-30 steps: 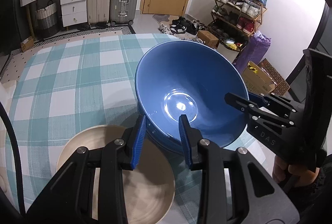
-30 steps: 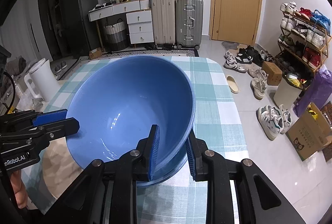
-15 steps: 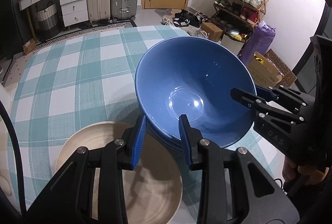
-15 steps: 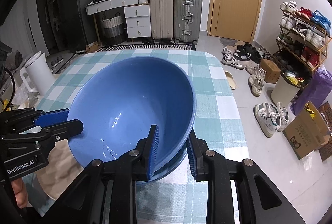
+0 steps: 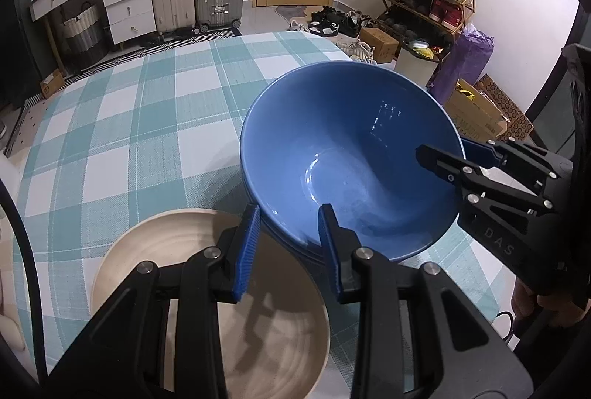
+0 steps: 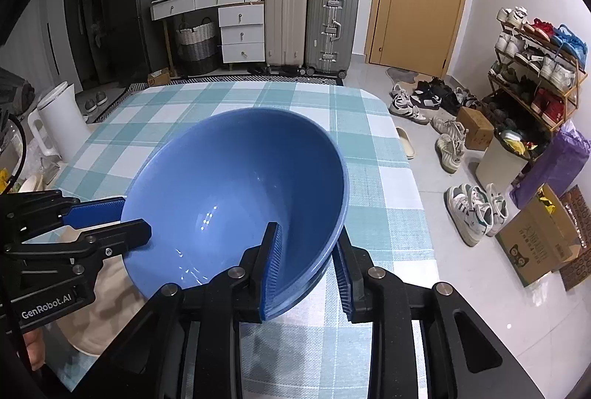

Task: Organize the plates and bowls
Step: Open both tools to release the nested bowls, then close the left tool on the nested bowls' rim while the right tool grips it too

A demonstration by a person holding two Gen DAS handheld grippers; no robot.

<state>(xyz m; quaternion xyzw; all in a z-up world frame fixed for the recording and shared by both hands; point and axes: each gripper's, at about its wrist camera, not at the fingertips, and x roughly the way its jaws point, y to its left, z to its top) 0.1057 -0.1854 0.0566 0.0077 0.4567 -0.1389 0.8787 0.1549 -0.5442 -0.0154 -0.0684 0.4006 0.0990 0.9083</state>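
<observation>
A stack of nested blue bowls point(image 5: 351, 159) point(image 6: 229, 185) rests low over the teal checked cloth, partly over a cream plate point(image 5: 166, 269) point(image 6: 110, 295). My left gripper point(image 5: 288, 244) is shut on the stack's near rim, one pad inside and one outside; in the right wrist view the left gripper point(image 6: 133, 220) comes in from the left. My right gripper point(image 6: 306, 262) straddles the opposite rim and its jaws are opening: the inner pad lies against the inside wall, and a thin gap shows at the outer pad. The left wrist view has the right gripper point(image 5: 443, 150) at the bowl's right edge.
The checked table point(image 5: 129, 126) stretches away from me, its right edge point(image 6: 406, 177) close to the bowls. Shoes, cardboard boxes and a shoe rack fill the floor to the right. A white bin point(image 6: 59, 118) stands off the table's left side.
The bowl stack and my left gripper have sunk toward the table beside the cream plate. The right gripper's jaws have spread a little around the rim.
</observation>
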